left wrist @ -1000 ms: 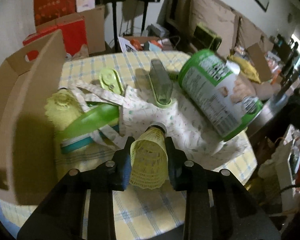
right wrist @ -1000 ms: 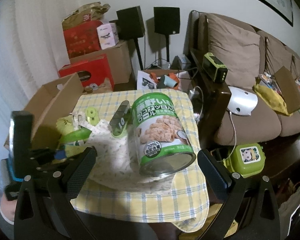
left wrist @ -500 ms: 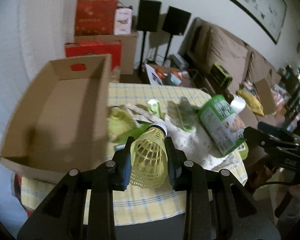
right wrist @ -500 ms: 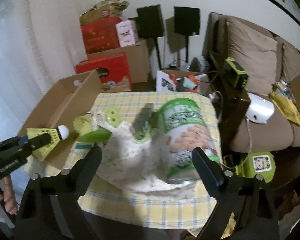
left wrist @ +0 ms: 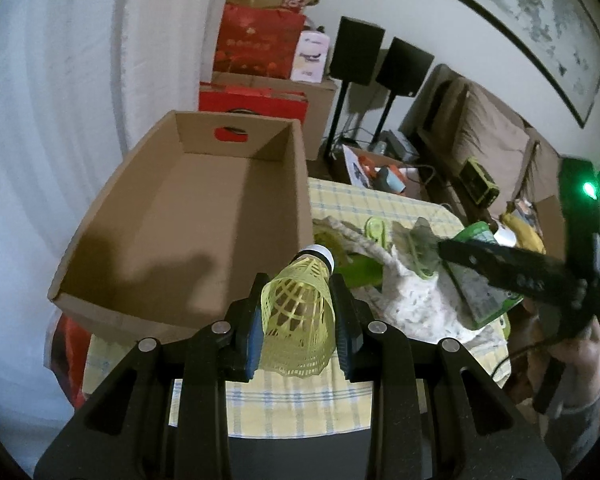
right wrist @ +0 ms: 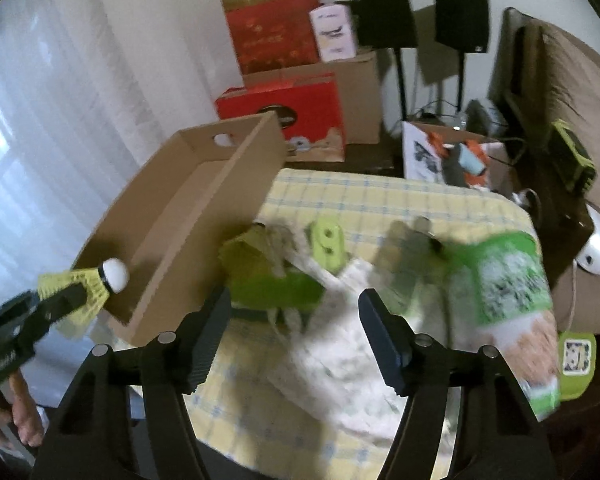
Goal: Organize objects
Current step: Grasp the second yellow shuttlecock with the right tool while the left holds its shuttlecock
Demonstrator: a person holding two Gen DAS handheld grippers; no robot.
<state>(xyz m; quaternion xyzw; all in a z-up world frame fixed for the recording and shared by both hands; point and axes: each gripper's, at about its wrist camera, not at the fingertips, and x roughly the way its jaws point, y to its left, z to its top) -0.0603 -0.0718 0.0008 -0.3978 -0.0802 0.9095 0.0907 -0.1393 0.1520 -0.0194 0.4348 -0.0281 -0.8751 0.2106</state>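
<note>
Left gripper (left wrist: pixel 298 312): jaws pinched on the yellow shuttlecock (left wrist: pixel 300 316), gripping its mesh skirt from both sides.
Shuttlecock axis: runs forward along the fingers, white cork tip pointing away from the camera toward upper centre of the left view; skirt opens toward the lens.
Shuttlecock location: held in the air at the near right corner of the cardboard box (left wrist: pixel 188 216); the right view shows its cork (right wrist: pixel 115 275) at the box's near rim, lower left of frame.
Key relation: the box interior lies ahead and to the left of the jaws; judged, the drop needs a short carry up-left in the frame before the cork clears the wall.
Right gripper (right wrist: pixel 296 336): jaws spread wide, holding nothing, hovering over the patterned cloth (right wrist: pixel 340 344) on the desk (right wrist: pixel 380 196).
Remaining items: green can (right wrist: pixel 512 300) at right, blurred; small green pieces in the centre.
Nearer hand: the left, for the box.
Risk, judged: the light skirt could catch on the box rim.
</note>
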